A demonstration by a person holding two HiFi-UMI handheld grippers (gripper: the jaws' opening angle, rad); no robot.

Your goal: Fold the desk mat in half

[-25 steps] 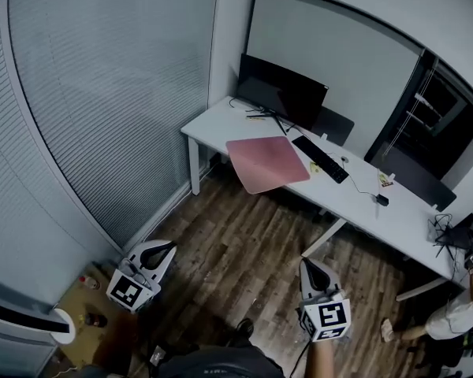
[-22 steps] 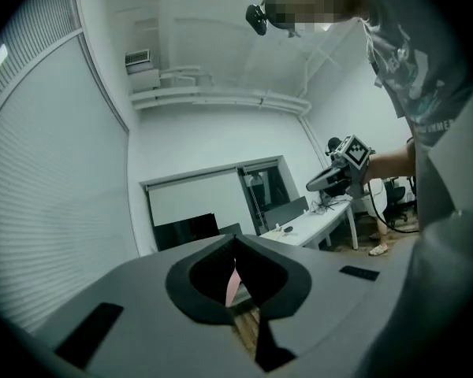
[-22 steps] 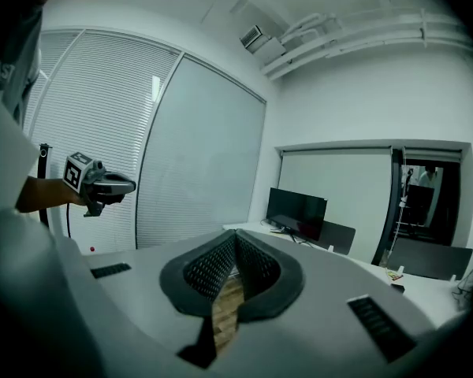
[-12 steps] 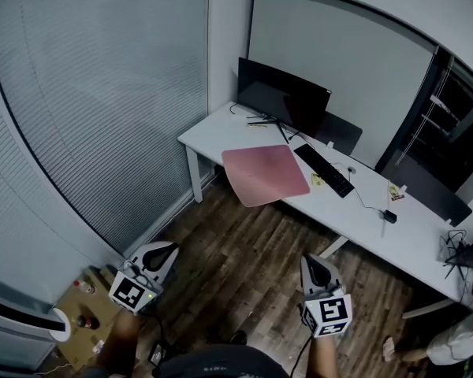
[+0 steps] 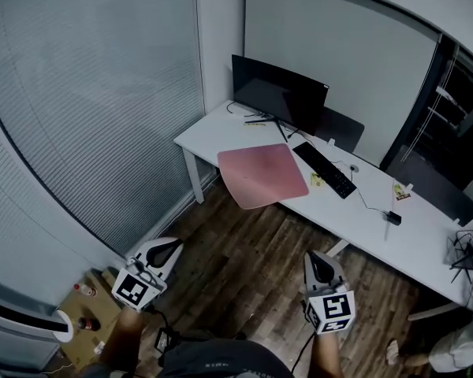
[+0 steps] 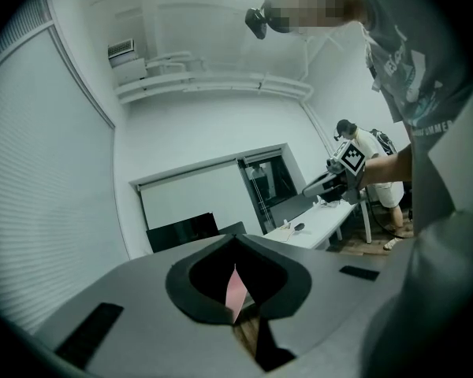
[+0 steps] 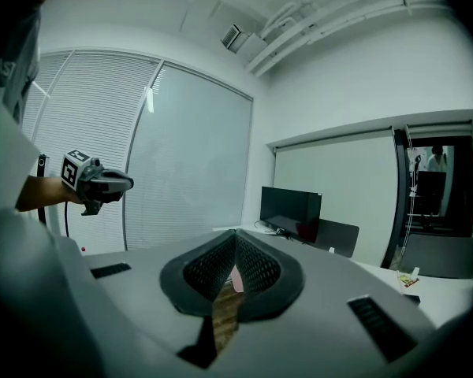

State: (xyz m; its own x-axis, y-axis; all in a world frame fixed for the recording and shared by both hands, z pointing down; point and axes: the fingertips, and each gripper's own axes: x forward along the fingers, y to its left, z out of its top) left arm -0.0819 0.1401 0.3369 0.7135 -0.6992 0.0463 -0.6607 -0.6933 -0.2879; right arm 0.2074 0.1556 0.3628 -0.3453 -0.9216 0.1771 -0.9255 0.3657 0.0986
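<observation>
Down on the floor at the lower left of the head view sits the only container I can find, a brown cardboard box (image 5: 85,321). It has a couple of small bottle-like things with it, but whether they're in it or on top, I honestly can't tell.

The pink desk mat (image 5: 262,175) lies flat and unfolded on the white tabletop (image 5: 203,131), in front of the dark monitor (image 5: 277,94) and just beside the black keyboard (image 5: 323,169). Its near corner pokes out past the tabletop's front edge.

Both tools are well away from it, out over the wood floor. The left hand-held gripper (image 5: 172,246) has its jaws pressed together with nothing in them, and its own view only gives a thin pink sliver of the mat far off beyond the tips. The right hand-held gripper (image 5: 314,258) is the same deal: jaws closed, empty, pointing toward the tabletop.

Stuff I can't make out: a few small yellowish bits past the keyboard, too tiny to name, and a little black thing on a cable (image 5: 392,218). Another person (image 5: 457,351) is cut off by the bottom right corner of the head view, and the tabletop's far end runs out of frame there too.
</observation>
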